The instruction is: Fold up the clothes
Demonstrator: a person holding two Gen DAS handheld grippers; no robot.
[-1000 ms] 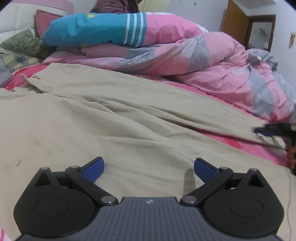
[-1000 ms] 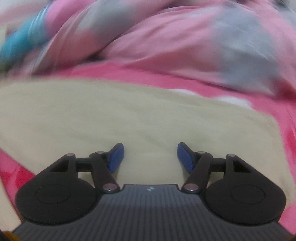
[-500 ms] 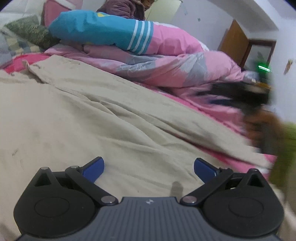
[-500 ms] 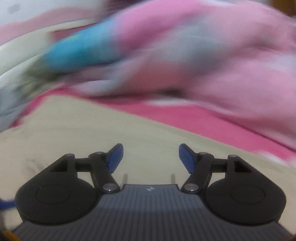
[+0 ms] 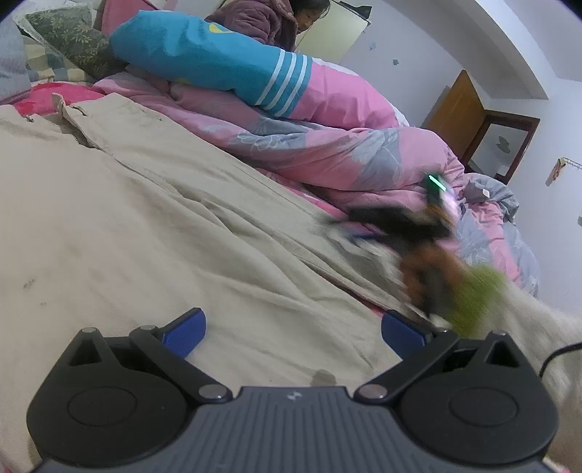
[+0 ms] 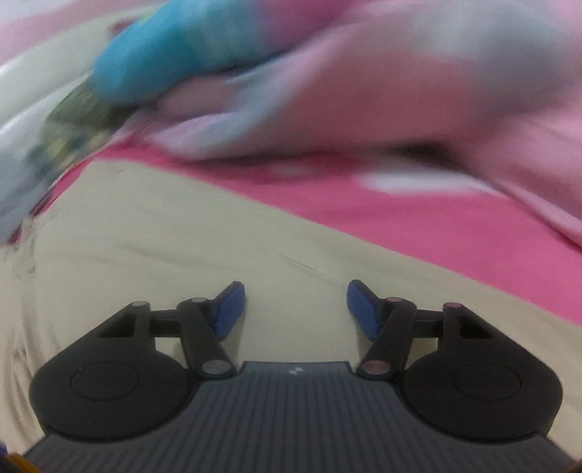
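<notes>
Beige trousers [image 5: 163,218] lie spread across the bed, one leg running to the right along the pink sheet. My left gripper [image 5: 293,329] hovers low over the cloth, open, with nothing between its blue pads. In the left wrist view my right gripper [image 5: 385,222] is a dark blur over the far trouser leg, held by a hand in a green-cuffed sleeve [image 5: 473,294]. In its own blurred view the right gripper [image 6: 295,302] is over the beige fabric [image 6: 182,247]. Its jaws are closing slightly, the pads apart and pressing on nothing.
A bunched pink and grey quilt [image 5: 327,152] and a blue and pink pillow [image 5: 218,62] lie along the far side. A person in a purple jacket [image 5: 254,18] sits behind them. The pink sheet [image 6: 400,218] shows past the trousers. A wooden door [image 5: 458,112] stands at the right.
The right gripper and its hand have swept leftward from the trouser hem along the far leg. The left view has rolled and shifted a little; its jaws stay wide.
</notes>
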